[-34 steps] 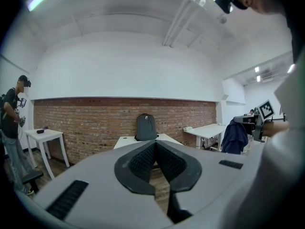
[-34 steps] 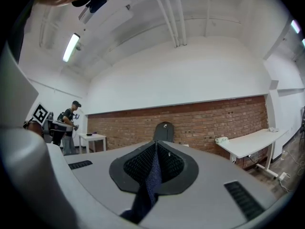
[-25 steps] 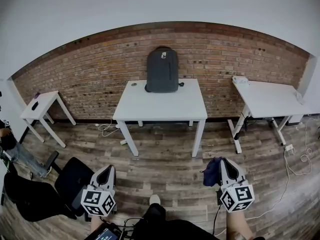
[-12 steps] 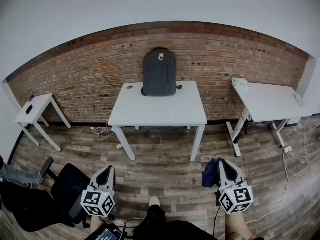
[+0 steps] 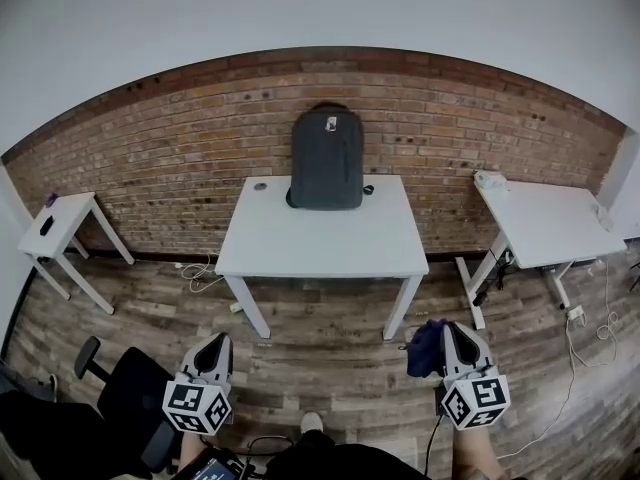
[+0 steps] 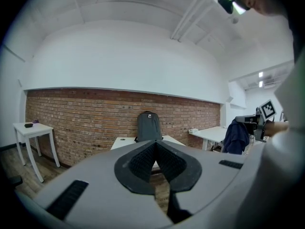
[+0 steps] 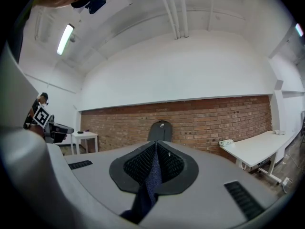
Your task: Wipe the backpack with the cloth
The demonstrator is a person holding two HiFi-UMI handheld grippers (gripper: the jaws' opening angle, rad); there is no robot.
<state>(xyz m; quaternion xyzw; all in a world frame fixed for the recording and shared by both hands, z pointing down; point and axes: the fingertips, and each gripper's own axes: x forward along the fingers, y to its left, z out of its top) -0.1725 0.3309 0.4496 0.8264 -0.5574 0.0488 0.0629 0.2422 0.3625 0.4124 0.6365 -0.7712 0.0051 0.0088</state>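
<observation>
A dark grey backpack (image 5: 327, 158) stands upright against the brick wall at the back of a white table (image 5: 322, 238); it also shows small and far in the left gripper view (image 6: 148, 127) and the right gripper view (image 7: 160, 130). My right gripper (image 5: 446, 342) is shut on a dark blue cloth (image 5: 426, 346), which hangs between the jaws (image 7: 150, 181). My left gripper (image 5: 213, 351) is shut with nothing in it (image 6: 155, 151). Both grippers are low, well short of the table.
A second white table (image 5: 545, 223) stands at the right with a small white object on its far corner. A small white side table (image 5: 55, 226) is at the left. A black office chair (image 5: 125, 400) sits beside my left gripper. Cables lie on the wooden floor.
The view has moved towards the middle table, and the backpack and table look slightly larger and more centred. Both grippers hold the same pose, with the cloth still in the right one.
</observation>
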